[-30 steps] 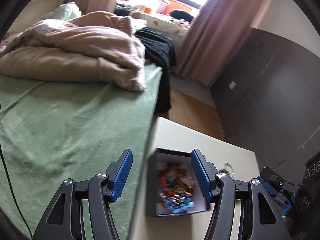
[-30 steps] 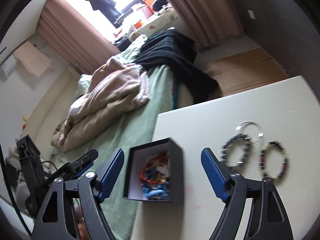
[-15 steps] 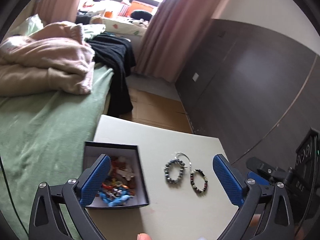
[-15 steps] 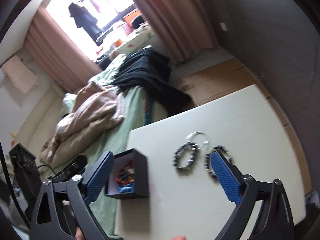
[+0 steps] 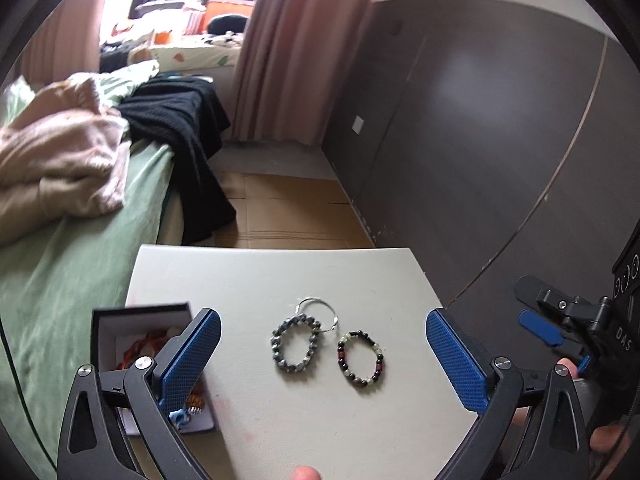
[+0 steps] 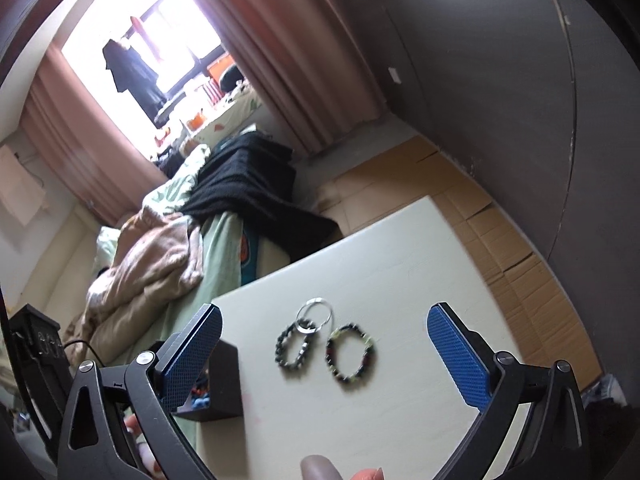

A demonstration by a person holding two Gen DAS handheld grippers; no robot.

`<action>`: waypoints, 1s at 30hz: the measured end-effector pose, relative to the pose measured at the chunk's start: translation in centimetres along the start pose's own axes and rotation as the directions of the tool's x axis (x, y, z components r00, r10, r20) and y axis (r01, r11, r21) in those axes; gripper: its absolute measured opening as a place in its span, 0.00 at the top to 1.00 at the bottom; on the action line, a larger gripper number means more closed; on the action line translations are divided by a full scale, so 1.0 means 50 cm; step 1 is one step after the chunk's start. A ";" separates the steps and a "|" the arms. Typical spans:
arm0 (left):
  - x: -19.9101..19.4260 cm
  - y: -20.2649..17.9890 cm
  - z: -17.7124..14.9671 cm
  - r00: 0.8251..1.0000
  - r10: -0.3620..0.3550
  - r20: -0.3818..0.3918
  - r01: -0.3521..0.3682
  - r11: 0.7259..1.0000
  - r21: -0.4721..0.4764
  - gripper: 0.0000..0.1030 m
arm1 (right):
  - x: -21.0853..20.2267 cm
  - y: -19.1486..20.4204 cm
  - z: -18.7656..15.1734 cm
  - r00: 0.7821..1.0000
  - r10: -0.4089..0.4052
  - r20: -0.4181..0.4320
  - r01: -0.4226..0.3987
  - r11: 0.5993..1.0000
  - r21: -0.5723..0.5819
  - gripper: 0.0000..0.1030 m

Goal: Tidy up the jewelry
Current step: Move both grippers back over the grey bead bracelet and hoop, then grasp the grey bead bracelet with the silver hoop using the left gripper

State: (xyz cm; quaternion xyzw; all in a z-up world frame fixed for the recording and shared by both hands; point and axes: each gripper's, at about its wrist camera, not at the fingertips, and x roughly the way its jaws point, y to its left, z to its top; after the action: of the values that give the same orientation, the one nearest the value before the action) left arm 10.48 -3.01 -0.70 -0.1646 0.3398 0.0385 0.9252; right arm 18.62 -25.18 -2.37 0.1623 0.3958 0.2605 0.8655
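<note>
On the pale tabletop (image 5: 280, 280) lie a grey-blue bead bracelet (image 5: 296, 345), a dark bracelet with red and pale beads (image 5: 361, 358) and a thin silver ring (image 5: 318, 314) touching the grey one. A black box with white lining (image 5: 132, 332) holds colourful jewelry at the table's left edge. My left gripper (image 5: 323, 356) hovers wide open above the bracelets, nothing between its blue pads. My right gripper (image 6: 324, 354) is also wide open and empty over the grey bracelet (image 6: 294, 347), the dark bracelet (image 6: 352, 356) and the ring (image 6: 316, 316); the box (image 6: 222, 384) sits behind its left finger.
A bed with a green sheet (image 5: 60, 264), a beige quilt (image 5: 56, 160) and a black garment (image 5: 188, 136) borders the table on the left. Dark wall panels (image 5: 480, 140) stand right, cardboard-covered floor (image 5: 288, 208) beyond. A fingertip (image 6: 320, 468) shows at the bottom edge.
Both grippers swung right, from over the box to over the bracelets, and their jaws spread wider. The box now sits at the left edge of each view.
</note>
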 end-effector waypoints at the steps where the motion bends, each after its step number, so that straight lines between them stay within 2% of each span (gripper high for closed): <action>1: 0.002 -0.008 0.007 1.000 -0.004 -0.004 0.004 1.000 0.008 0.01 | -0.004 -0.008 0.004 1.000 0.003 0.011 -0.003 1.000 0.004 0.00; 5: 0.029 -0.033 0.041 0.999 0.001 -0.054 0.000 1.000 0.018 0.01 | -0.006 -0.036 0.026 0.999 -0.041 0.002 0.041 0.999 0.002 0.00; 10: 0.072 -0.041 0.040 0.995 -0.023 -0.096 0.023 1.000 -0.005 0.04 | -0.011 -0.089 0.050 0.998 -0.055 0.003 0.055 0.996 0.076 0.00; 13: 0.110 -0.040 0.023 0.991 -0.025 -0.134 0.027 1.000 0.009 0.15 | -0.010 -0.116 0.058 0.995 -0.096 -0.004 0.096 0.991 0.089 0.00; 15: 0.139 -0.034 0.015 0.983 -0.012 -0.181 0.012 1.000 0.001 0.34 | -0.007 -0.126 0.060 0.993 -0.118 -0.009 0.118 0.989 0.087 0.00; 16: 0.156 -0.028 0.010 0.977 -0.019 -0.213 0.018 1.000 -0.006 0.37 | -0.004 -0.130 0.060 0.992 -0.126 -0.016 0.127 0.988 0.084 0.00; 19: 0.186 -0.017 0.003 0.971 -0.004 -0.238 0.002 1.000 -0.010 0.40 | 0.011 -0.134 0.057 0.989 -0.142 -0.042 0.145 0.987 0.071 0.00; 24: 0.235 0.004 0.002 0.959 0.014 -0.282 -0.025 0.999 -0.036 0.64 | 0.048 -0.135 0.055 0.988 -0.133 -0.084 0.140 0.986 0.086 0.00; 30: 0.285 0.021 -0.016 0.939 0.063 -0.337 -0.081 0.996 -0.041 0.73 | 0.092 -0.139 0.055 0.985 -0.124 -0.120 0.138 0.983 0.119 0.00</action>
State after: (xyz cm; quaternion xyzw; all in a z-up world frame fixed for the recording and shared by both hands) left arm 20.68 -2.87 -10.71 -0.1811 0.4971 0.0528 0.8469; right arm 25.49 -28.36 -6.79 0.1754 0.4694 0.1860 0.8451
